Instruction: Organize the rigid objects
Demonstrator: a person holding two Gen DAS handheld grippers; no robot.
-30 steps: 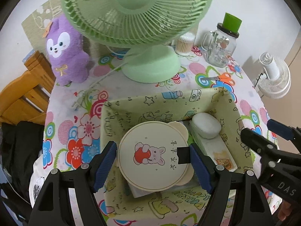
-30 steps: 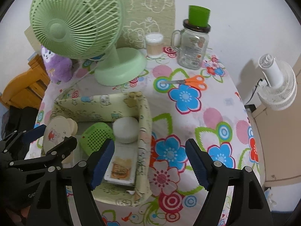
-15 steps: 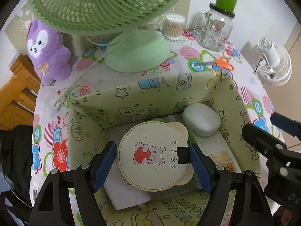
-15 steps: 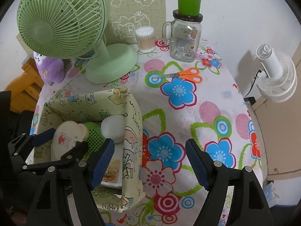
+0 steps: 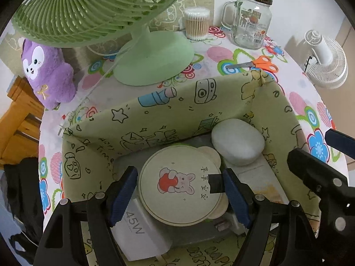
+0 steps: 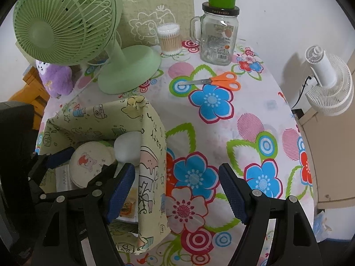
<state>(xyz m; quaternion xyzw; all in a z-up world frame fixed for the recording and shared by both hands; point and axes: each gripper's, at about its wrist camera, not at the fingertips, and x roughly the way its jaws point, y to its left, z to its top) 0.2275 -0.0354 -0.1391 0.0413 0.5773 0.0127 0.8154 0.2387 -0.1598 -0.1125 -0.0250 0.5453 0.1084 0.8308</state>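
— What've you got there?
— Your round cream bear-eared mirror (image 5: pixel 180 185), bunny print facing up, sits low inside the green fabric bin (image 5: pixel 155 113), beside the white oval case (image 5: pixel 238 141).

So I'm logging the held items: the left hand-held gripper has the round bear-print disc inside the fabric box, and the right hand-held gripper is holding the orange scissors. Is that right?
Not quite. The right hand-held gripper is open and holds nothing; the orange scissors lie on the tablecloth beyond it, as the right wrist view shows. The left hand-held gripper does hold the round bear-print disc inside the fabric box.
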